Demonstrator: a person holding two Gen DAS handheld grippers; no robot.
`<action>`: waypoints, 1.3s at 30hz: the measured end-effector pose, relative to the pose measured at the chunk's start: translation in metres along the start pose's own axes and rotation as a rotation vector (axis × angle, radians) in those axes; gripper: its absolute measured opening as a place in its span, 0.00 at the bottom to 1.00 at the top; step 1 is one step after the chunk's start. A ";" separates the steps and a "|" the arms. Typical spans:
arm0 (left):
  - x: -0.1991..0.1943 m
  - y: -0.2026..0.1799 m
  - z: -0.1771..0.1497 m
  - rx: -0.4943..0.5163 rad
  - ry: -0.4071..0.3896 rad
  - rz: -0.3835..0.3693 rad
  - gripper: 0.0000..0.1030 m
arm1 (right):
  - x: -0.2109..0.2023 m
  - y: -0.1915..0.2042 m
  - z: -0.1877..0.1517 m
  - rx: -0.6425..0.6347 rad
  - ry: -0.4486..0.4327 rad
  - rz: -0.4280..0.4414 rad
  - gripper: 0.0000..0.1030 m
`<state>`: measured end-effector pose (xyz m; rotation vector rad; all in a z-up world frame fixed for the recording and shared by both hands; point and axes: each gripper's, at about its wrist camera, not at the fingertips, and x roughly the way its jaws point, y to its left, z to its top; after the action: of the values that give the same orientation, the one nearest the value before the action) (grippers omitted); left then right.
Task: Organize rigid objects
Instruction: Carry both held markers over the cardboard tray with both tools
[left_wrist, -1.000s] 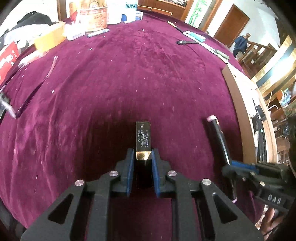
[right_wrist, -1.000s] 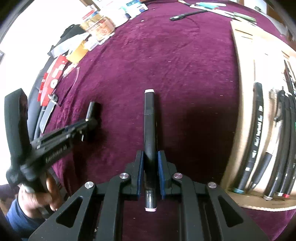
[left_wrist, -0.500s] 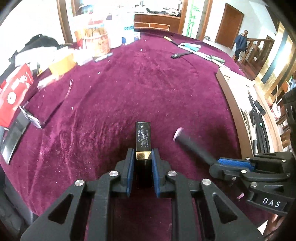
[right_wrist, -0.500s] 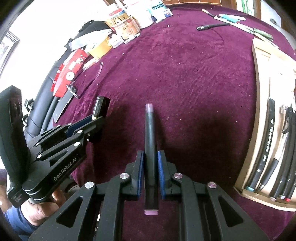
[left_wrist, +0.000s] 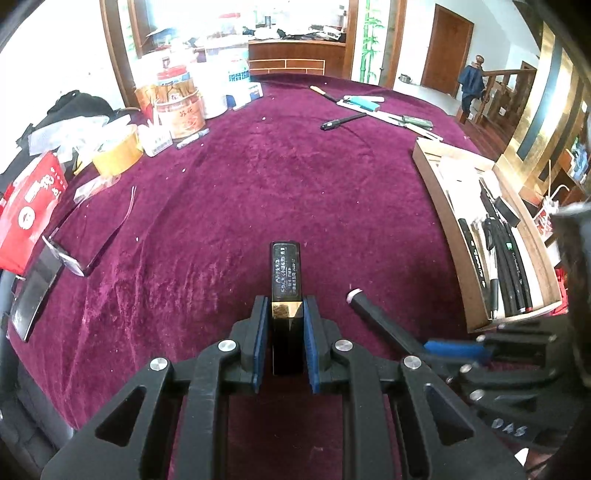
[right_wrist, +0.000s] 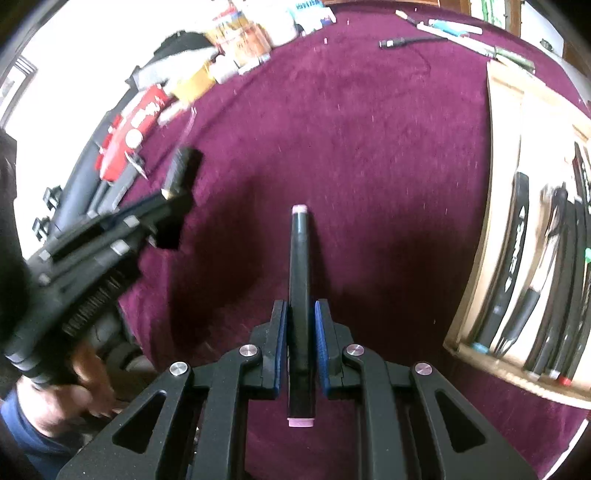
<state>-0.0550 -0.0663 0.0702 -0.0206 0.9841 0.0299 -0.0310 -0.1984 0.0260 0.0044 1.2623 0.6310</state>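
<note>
Purple velvet cloth (left_wrist: 295, 192) covers the whole table, and everything here is placed relative to it. Above its near edge the left gripper (left_wrist: 284, 332) is clamped on a black rectangular block (left_wrist: 285, 280) with a gold band and pale lettering on its face; the blue pads press both sides and the block stands clear of the cloth. Just to the right of it, the right gripper (right_wrist: 300, 339) is closed on a black marker (right_wrist: 301, 295) with pale pink ends, gripped near its rear so that most of the barrel juts forward over the cloth. In the left wrist view that marker (left_wrist: 384, 325) angles in from the lower right, its tip near the block but apart from it. A hand (right_wrist: 74, 391) with a blue sleeve holds the left gripper's handle.

On the cloth's right side lies a wooden tray (left_wrist: 439, 206), holding a row of black pens (left_wrist: 506, 258) side by side. At the far end of the cloth lie a black pen (left_wrist: 341, 122) and some other pens. Along the left and far-left edge sit a red packet (left_wrist: 29, 214), a roll of tape (left_wrist: 118, 155) and a printed tin (left_wrist: 181, 110).
</note>
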 end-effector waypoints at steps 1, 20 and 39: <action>0.000 0.002 -0.001 -0.007 0.002 0.002 0.15 | 0.005 0.000 -0.001 -0.003 0.012 -0.008 0.13; -0.008 0.035 -0.016 -0.065 -0.006 0.051 0.15 | 0.022 0.019 0.003 -0.056 0.033 -0.122 0.13; -0.020 0.003 0.011 0.045 -0.122 0.098 0.15 | -0.045 -0.003 -0.001 0.015 -0.198 -0.025 0.13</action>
<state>-0.0570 -0.0635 0.0929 0.0707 0.8631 0.0980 -0.0373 -0.2214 0.0649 0.0621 1.0746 0.5844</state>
